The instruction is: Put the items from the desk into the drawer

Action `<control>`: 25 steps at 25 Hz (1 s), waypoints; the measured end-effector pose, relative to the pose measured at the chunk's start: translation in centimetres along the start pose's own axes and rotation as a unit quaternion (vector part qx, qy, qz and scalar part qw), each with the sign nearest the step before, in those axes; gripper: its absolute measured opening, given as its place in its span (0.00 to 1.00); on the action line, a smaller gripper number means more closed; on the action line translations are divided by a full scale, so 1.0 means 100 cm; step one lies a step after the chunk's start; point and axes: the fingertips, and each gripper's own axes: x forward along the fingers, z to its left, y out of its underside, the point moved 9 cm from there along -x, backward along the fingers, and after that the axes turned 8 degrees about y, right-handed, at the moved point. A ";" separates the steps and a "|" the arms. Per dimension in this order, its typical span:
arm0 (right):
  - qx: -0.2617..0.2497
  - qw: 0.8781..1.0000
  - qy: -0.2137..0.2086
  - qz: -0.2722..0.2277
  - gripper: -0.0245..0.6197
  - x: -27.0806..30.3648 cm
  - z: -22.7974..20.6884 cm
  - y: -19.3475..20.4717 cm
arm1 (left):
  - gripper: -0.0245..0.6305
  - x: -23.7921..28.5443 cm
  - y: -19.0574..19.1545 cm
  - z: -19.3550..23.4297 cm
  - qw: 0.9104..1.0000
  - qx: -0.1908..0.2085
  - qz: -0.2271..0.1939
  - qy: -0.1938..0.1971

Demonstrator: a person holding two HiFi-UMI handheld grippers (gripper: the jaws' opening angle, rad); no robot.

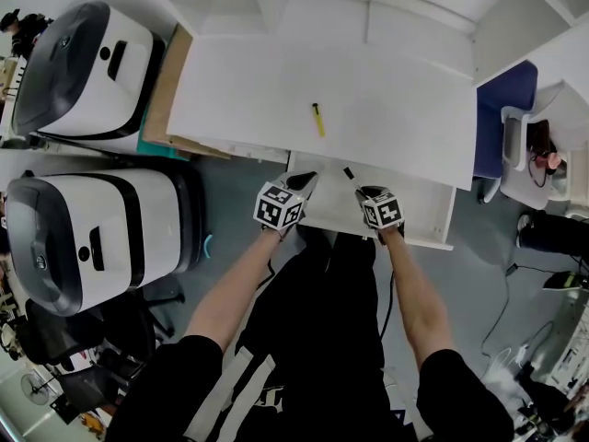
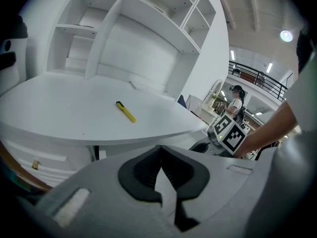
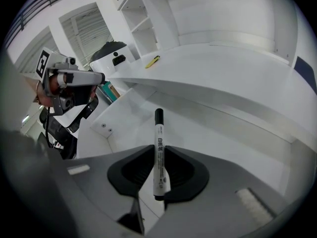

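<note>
A yellow pen [image 1: 317,119] [image 2: 126,111] [image 3: 152,61] lies alone on the white desk [image 1: 386,99]. Under the desk's front edge the white drawer [image 1: 419,208] [image 3: 213,133] stands pulled out. My right gripper [image 1: 368,191] [image 3: 159,155] is over the drawer, shut on a white marker [image 1: 350,175] [image 3: 158,130] whose black cap points forward and down into it. My left gripper [image 1: 304,180] [image 2: 159,152] hovers at the drawer's left end, below the desktop's edge. Its pads meet with nothing between them.
Two white-and-black machines [image 1: 87,67] [image 1: 92,228] stand left of the desk. White shelving [image 2: 133,29] rises at the desk's back. A blue chair [image 1: 504,118] is at the right. A person [image 2: 237,100] stands far off.
</note>
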 end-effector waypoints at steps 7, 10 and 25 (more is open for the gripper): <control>0.009 1.000 -0.003 -0.005 0.15 0.010 -0.003 -0.002 | 0.04 -0.002 0.001 0.006 1.000 -0.005 -0.003 -0.006; 0.013 1.000 0.002 -0.006 0.15 0.012 -0.005 -0.007 | 0.04 -0.001 -0.001 0.009 1.000 -0.008 -0.007 -0.007; 0.011 0.999 0.001 -0.041 0.17 0.000 0.008 -0.035 | 0.04 -0.012 -0.017 0.014 1.000 -0.013 -0.020 -0.018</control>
